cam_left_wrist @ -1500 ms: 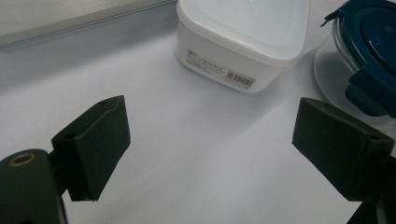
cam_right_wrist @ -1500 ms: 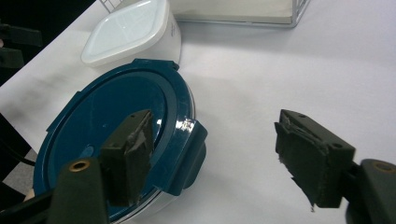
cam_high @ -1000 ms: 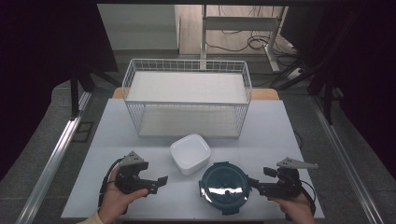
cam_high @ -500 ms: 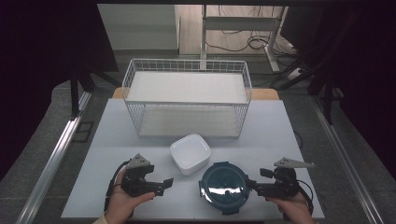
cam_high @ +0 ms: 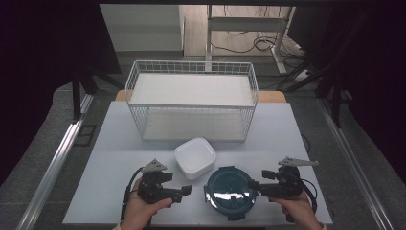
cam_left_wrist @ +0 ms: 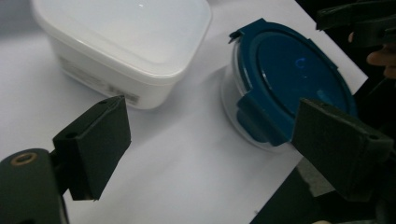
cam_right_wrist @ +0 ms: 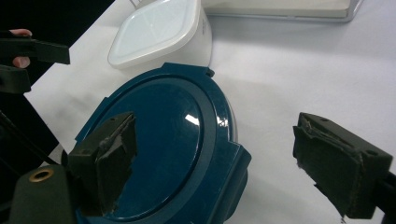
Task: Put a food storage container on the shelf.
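A round container with a dark blue clip lid (cam_high: pixel 229 191) sits near the table's front edge. Just behind it to the left stands a white square lidded container (cam_high: pixel 194 157). My left gripper (cam_high: pixel 185 191) is left of the blue container and points right, jaws open and empty. In the left gripper view (cam_left_wrist: pixel 212 144) the white container (cam_left_wrist: pixel 126 42) and blue lid (cam_left_wrist: pixel 289 79) lie ahead. My right gripper (cam_high: pixel 253 184) sits at the blue container's right edge, open. In the right gripper view (cam_right_wrist: pixel 219 163) the blue lid (cam_right_wrist: pixel 163 144) lies partly between the spread jaws, with the white container (cam_right_wrist: pixel 159 32) beyond.
A white wire basket (cam_high: pixel 191 100) with a shelf stands across the back of the white table (cam_high: pixel 115 143). Dark floor and metal rails flank the table. The other gripper shows far off in each gripper view (cam_left_wrist: pixel 359 18) (cam_right_wrist: pixel 28 51).
My left gripper has shifted right, closer to the two containers. The right gripper has barely moved. Both containers are where they were.
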A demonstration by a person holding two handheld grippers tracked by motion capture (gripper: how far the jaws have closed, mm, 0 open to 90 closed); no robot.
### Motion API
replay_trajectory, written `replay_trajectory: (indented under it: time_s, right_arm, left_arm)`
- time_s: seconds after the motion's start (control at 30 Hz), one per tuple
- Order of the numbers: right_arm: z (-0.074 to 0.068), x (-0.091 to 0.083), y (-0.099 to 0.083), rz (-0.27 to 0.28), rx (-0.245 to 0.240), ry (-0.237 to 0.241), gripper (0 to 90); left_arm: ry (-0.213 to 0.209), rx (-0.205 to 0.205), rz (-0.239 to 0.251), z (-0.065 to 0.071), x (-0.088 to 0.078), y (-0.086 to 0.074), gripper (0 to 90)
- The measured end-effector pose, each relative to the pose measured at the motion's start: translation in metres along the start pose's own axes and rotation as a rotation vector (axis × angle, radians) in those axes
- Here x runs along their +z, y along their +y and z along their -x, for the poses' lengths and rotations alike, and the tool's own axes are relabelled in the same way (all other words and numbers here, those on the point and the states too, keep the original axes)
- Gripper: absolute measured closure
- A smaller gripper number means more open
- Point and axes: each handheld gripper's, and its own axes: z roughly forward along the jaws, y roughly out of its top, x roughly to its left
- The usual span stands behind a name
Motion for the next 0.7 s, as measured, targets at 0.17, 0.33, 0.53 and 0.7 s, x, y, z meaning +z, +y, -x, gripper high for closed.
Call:
replay_trajectory:
  time_s: [0.17,0.33,0.53,0.7]
  right_arm:
    - [0.001,0.003,-0.002,-0.025,0.032,0.018,12.5]
    - [0.001,0.012,-0.009,-0.068,0.073,0.032,11.6]
    - [0.002,0.020,-0.018,-0.103,0.135,0.079,11.2]
    - [0.002,0.026,-0.021,-0.137,0.167,0.103,11.0]
  left_arm:
    - [-0.054,-0.043,-0.031,0.006,0.012,-0.002,11.9]
    - [-0.111,-0.081,-0.079,0.019,0.033,-0.008,11.9]
    - [-0.174,-0.119,-0.108,0.026,0.052,-0.008,16.7]
    - [-0.207,-0.199,-0.106,0.020,0.064,-0.010,17.5]
